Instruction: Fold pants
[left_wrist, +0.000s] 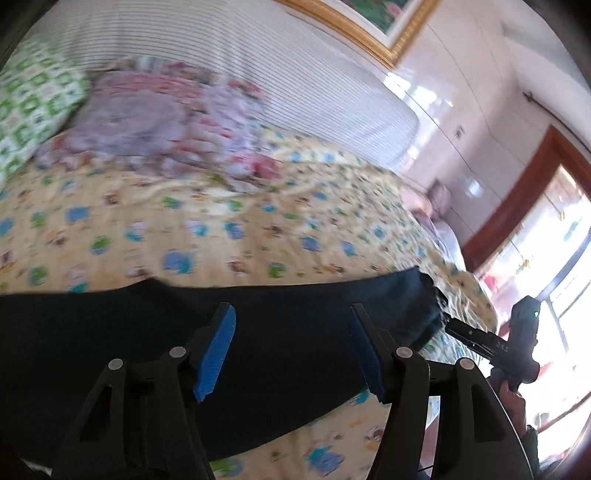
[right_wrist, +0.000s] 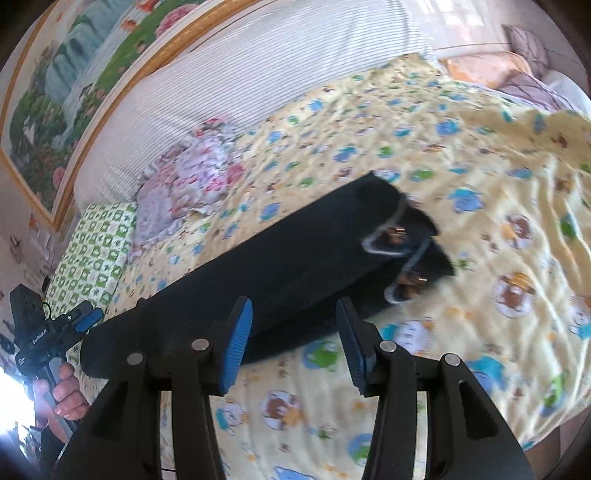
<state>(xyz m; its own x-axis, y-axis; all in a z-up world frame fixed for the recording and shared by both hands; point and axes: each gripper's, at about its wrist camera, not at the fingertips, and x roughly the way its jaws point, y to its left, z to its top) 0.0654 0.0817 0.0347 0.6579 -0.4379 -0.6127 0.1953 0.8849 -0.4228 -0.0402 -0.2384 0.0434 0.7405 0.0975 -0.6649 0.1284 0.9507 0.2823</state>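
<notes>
Cartoon-printed yellow bedsheet (right_wrist: 480, 177) carries dark pants (right_wrist: 280, 266); both the left gripper (left_wrist: 291, 347), lettered "GenRobot.AI", and right gripper (right_wrist: 293, 343) gape empty.

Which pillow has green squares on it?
The green-checked pillow at the bed's corner, beside the striped headboard. The pink flowery pillow next to it has blossoms, not squares.
</notes>
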